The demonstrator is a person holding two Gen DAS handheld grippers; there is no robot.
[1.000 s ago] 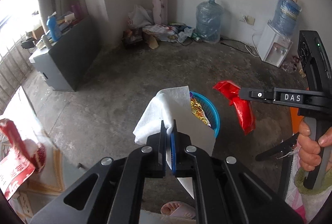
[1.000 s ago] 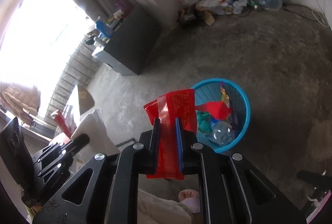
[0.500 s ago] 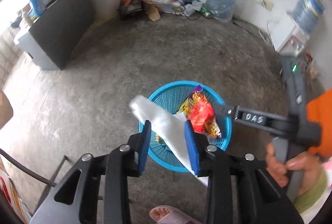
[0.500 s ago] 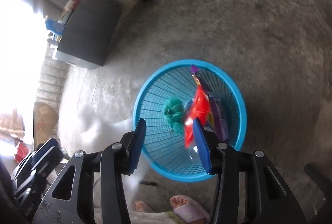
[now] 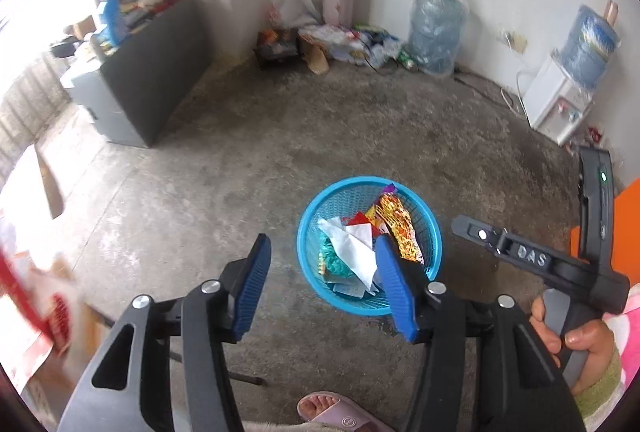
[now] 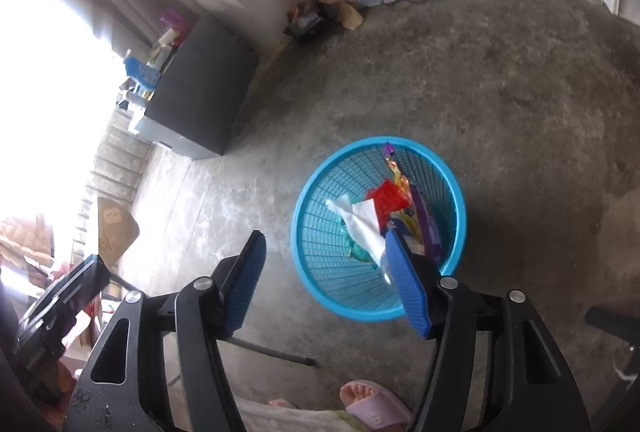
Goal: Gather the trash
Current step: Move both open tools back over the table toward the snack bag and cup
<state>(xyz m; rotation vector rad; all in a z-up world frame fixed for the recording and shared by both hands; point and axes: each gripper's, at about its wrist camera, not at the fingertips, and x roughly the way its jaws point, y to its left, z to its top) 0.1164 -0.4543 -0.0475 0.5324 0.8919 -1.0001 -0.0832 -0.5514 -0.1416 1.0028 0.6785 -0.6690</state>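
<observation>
Both grippers are held above the concrete floor [image 5: 248, 160], tilted down toward the blue mesh basket [image 5: 434, 244]. The left gripper [image 5: 322, 286] is seen with its blue pads spread and its jaws opening, nothing between them but bare floor and the basket's near rim. The right gripper [image 6: 326, 280] is likewise being opened, and nothing is caught between its pads either (the right-hand pad merely overlaps the basket in the picture).

Inside the basket the trash is piled: a white tissue [image 5: 354, 246] is draped across the middle, a red wrapper [image 6: 387, 198] lies just beside it, a yellow and red snack packet [image 5: 398, 228] leans against the far wall, and something teal [image 5: 332, 260] is tucked under the tissue. A purple-edged packet [image 6: 424, 224] is seen along the right side in the right wrist view.

In the left wrist view the right gripper's black body is visible at the right edge, gripped by a hand [image 5: 576, 344]. A pink slipper [image 5: 340, 414] and toes are glimpsed at the bottom. A water jug [image 5: 436, 28] stands by the far wall.
</observation>
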